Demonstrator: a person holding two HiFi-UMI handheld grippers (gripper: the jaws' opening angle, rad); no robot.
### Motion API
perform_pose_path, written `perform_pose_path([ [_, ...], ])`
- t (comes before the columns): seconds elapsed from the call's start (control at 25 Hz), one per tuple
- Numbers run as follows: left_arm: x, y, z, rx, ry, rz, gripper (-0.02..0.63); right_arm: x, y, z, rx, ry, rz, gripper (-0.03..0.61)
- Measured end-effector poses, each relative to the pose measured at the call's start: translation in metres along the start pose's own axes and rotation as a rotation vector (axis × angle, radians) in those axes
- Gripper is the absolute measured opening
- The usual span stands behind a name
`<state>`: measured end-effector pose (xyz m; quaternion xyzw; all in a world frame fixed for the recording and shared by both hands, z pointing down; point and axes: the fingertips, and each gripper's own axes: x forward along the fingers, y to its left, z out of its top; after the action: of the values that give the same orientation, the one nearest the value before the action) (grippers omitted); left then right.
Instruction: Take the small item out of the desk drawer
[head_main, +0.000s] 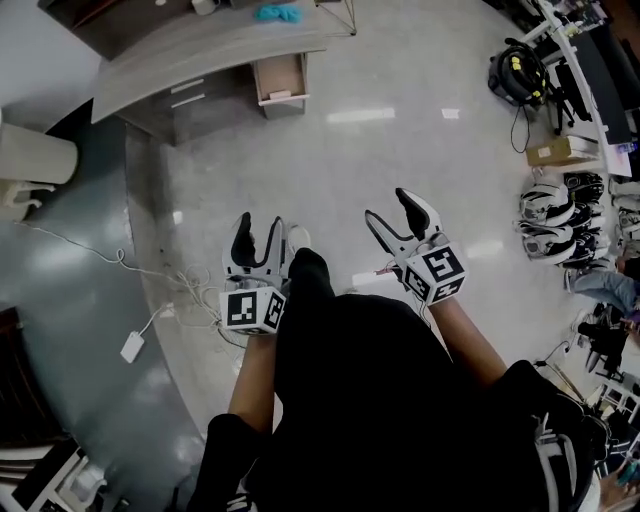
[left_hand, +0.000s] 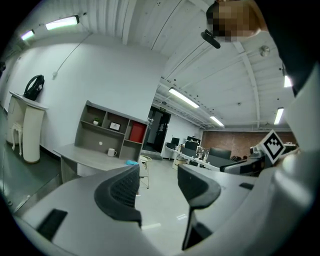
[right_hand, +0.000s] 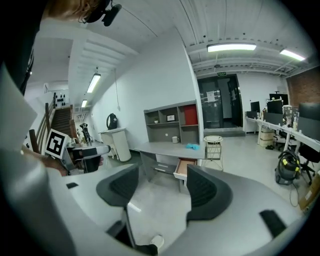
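A grey desk stands far ahead across the floor, and its drawer is pulled open toward me. The right gripper view shows the same desk and open drawer; whatever lies inside is too small to see. My left gripper and right gripper are held in front of my body, well short of the desk. Both stand open with nothing between the jaws. In its own view the left gripper points past the desk. The right gripper points at the drawer.
A blue cloth and a white mug sit on the desk, a shelf unit behind it. A white wire stool stands beside the desk. Cables and a white adapter lie on the floor at my left. Headsets and gear line the right.
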<state>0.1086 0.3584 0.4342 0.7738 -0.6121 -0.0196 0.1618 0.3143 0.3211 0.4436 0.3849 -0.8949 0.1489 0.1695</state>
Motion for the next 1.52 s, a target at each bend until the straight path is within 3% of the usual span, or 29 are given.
perform_pose_path([
  [0.32,0.052,0.088,0.043,-0.012,0.015,-0.03,0.224,0.093,0.009,0.043,-0.002,0.015,-0.017,0.285],
  [0.8,0.087,0.139,0.057,-0.051,0.004,-0.031,0.224,0.161,0.007,0.07,0.0,0.022,-0.008,0.287],
  [1.24,0.094,0.17,0.07,-0.059,-0.009,0.051,0.224,0.211,0.003,0.089,-0.019,0.031,0.051,0.287],
  [1.52,0.107,0.187,0.07,-0.056,0.006,0.13,0.224,0.263,0.001,0.088,-0.023,0.061,0.155,0.287],
])
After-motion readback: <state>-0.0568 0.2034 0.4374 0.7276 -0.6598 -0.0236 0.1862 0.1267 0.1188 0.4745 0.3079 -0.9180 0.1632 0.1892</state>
